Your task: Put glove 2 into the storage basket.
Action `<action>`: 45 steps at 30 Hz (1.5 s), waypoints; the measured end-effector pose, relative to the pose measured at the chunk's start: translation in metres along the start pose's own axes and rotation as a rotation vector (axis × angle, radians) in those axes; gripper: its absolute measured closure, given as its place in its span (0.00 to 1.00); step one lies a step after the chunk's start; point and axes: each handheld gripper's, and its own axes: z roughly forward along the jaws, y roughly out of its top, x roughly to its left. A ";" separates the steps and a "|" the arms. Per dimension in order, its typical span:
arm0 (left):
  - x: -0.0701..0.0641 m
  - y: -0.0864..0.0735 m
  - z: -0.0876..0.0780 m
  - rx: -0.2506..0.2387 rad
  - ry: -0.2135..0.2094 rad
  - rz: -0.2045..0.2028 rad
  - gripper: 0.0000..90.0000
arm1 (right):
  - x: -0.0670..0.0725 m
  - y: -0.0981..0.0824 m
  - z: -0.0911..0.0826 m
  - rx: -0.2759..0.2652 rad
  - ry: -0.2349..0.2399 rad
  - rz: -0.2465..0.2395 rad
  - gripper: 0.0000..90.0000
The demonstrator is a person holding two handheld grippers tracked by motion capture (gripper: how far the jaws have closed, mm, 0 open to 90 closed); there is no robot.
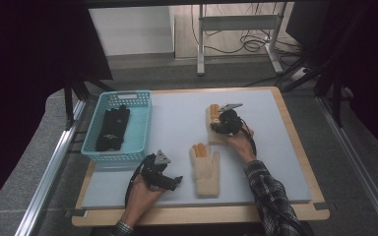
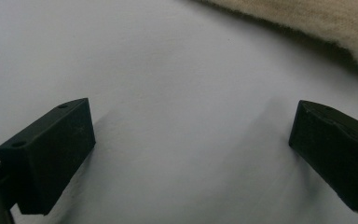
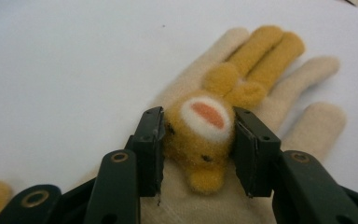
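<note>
From above, I am reaching my right gripper (image 1: 225,119) onto the far cream glove (image 1: 215,129), which is lying flat on the grey tabletop (image 1: 177,128), well apart from the turquoise basket (image 1: 139,129) holding black gloves (image 1: 112,129). A second cream glove (image 1: 205,169) is lying nearer to me, just beside my left gripper (image 1: 170,181), which is resting low on the tabletop.

Looking along my left gripper, its jaws are standing wide apart with nothing but bare tabletop between them; the edge of the near glove (image 2: 317,18) is crossing the top right corner.

Looking along my right gripper (image 3: 197,149), the jaws are pinching the orange plush animal face (image 3: 200,135) sewn onto the back of the glove (image 3: 289,102), pressing it from both sides. To do this well, I am judging that I should be gripping deeper, catching the knit beneath and not just the fluffy decoration, which could slip or stretch. Lifting slowly and straight would be keeping the glove from swinging on its way towards the basket.
</note>
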 end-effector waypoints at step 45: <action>-0.001 0.000 0.000 -0.006 0.001 -0.006 0.01 | 0.119 -0.033 -0.144 -0.040 0.238 -0.027 0.61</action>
